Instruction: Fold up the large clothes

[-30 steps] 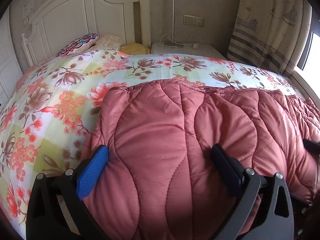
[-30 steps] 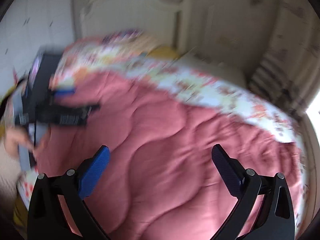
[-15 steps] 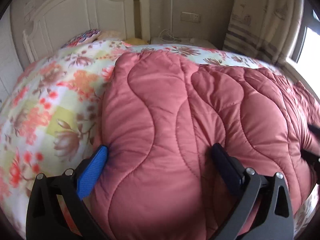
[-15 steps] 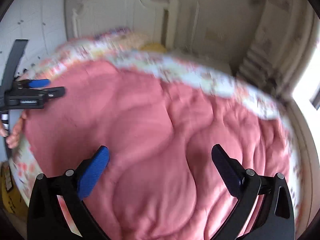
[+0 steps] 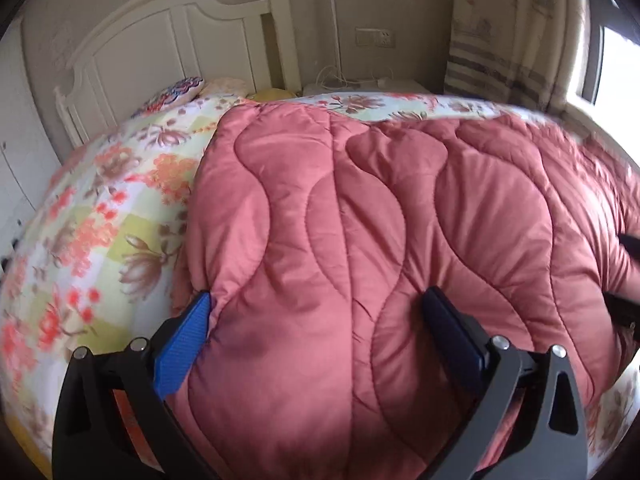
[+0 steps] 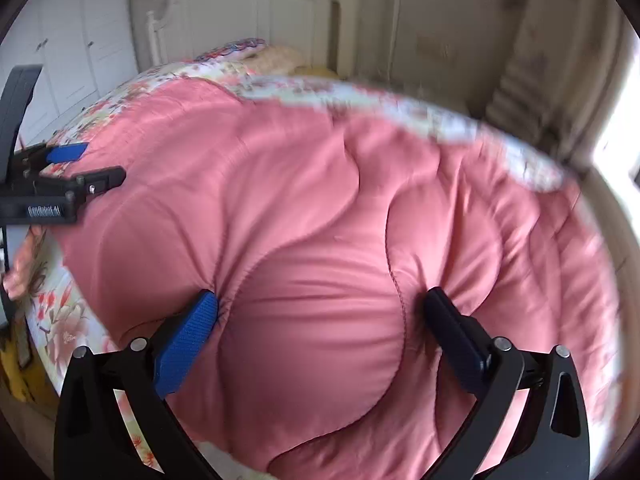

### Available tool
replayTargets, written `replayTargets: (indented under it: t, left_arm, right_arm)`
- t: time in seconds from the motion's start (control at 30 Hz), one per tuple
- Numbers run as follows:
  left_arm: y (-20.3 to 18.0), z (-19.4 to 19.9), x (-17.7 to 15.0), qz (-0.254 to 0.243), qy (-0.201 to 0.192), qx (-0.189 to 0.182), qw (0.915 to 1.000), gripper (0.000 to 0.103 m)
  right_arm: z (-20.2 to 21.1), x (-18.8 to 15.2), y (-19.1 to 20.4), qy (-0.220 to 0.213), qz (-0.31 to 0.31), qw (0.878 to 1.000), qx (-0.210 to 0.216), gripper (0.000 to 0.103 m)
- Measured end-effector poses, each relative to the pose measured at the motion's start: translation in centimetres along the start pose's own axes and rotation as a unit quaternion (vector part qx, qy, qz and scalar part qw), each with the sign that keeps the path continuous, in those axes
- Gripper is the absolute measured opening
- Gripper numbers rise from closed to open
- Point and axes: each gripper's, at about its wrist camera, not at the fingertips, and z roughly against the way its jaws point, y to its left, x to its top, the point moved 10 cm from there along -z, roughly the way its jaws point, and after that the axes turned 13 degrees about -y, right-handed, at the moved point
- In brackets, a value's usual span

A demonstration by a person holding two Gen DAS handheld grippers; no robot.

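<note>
A thick pink quilted comforter [image 5: 360, 220] lies folded over on a bed with a floral sheet [image 5: 92, 220]. In the left wrist view my left gripper [image 5: 320, 312] stands open, its blue pad [image 5: 184, 344] at the comforter's left edge, with padding bulging between the fingers. In the right wrist view my right gripper [image 6: 322, 308] is also open, and its fingertips [image 6: 192, 336] press into the comforter [image 6: 320, 220], which puckers around them. The left gripper [image 6: 68, 168] shows at the far left of that view, over the comforter's other end.
A white headboard [image 5: 160, 40] and pillows [image 5: 180, 90] stand at the far end of the bed. A bedside table [image 5: 360, 86] with cables sits beside it, then a curtain [image 5: 508, 40] and a bright window [image 5: 616, 68]. White wardrobe doors [image 6: 72, 48] line the left.
Both grippers have dropped closer to the comforter, which now fills more of each view and bulges between the open fingers. The right wrist view swung toward the headboard.
</note>
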Motion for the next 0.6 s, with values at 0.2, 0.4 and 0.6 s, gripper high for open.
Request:
replayTargets:
  t: [0.2,0.4,0.6]
  left_arm:
    - [3.8,1.5,1.5,0.031,-0.039,0.039,0.998,0.101]
    - [14.8,5.2,3.5,0.189,-0.085,0.162,0.9647,0.099]
    - [3.1,6.6,7.3,0.112,-0.107,-0.05,0.9867,0.101]
  right_arm:
    - [0.2,0.2,0.1,0.003,0.004,1.0,-0.004,0.099]
    - [0.6,0.0,0.0,-0.001,0.0,1.0,-0.01,0.099]
    - [1.7,1.9,0.2,-0.022,-0.003,1.0,-0.014,0.098]
